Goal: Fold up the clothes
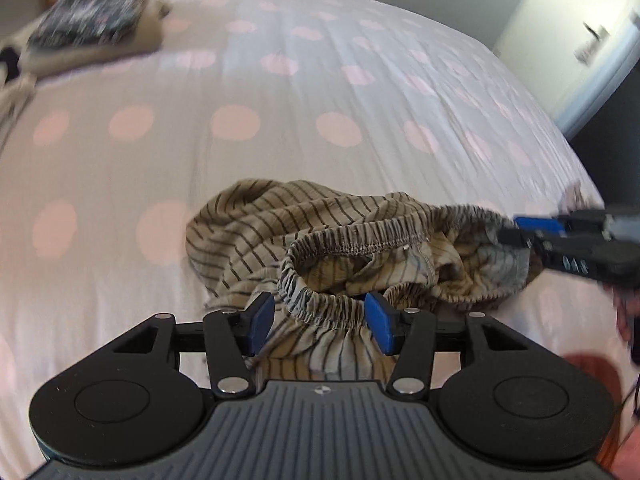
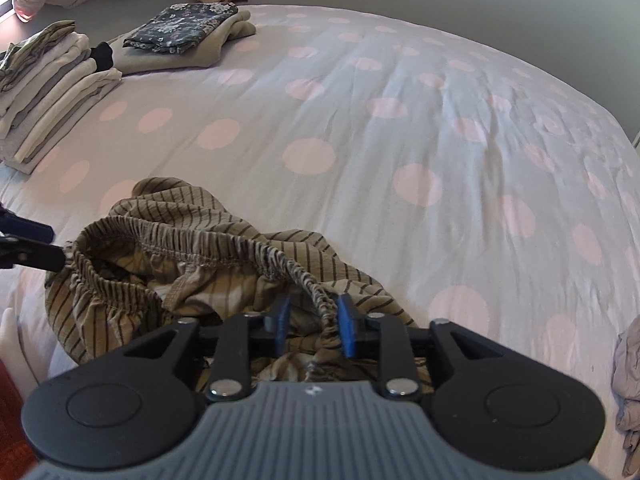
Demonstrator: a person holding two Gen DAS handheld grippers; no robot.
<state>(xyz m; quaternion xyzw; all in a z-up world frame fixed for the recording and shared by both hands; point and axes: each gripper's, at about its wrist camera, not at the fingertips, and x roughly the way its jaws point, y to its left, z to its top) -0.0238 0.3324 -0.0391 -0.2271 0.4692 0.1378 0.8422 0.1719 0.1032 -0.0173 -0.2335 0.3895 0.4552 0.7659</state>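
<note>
While both grippers' jaws stand apart astride the striped shorts (image 2: 168, 264), folded stacks (image 2: 56, 92) lie well beyond

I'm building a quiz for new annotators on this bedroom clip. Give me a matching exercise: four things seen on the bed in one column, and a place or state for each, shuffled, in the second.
Things:
1. striped shorts
2. floral garment
3. pale clothes stack
4. grey garment

Places or states:
A. folded, on top of a folded beige piece at the far side of the bed
B. crumpled at the right edge of the right wrist view
C. unfolded, waistband between the fingers of both grippers
D. piled neatly at the left of the bed

Pairs: 1-C, 2-A, 3-D, 4-B
</note>
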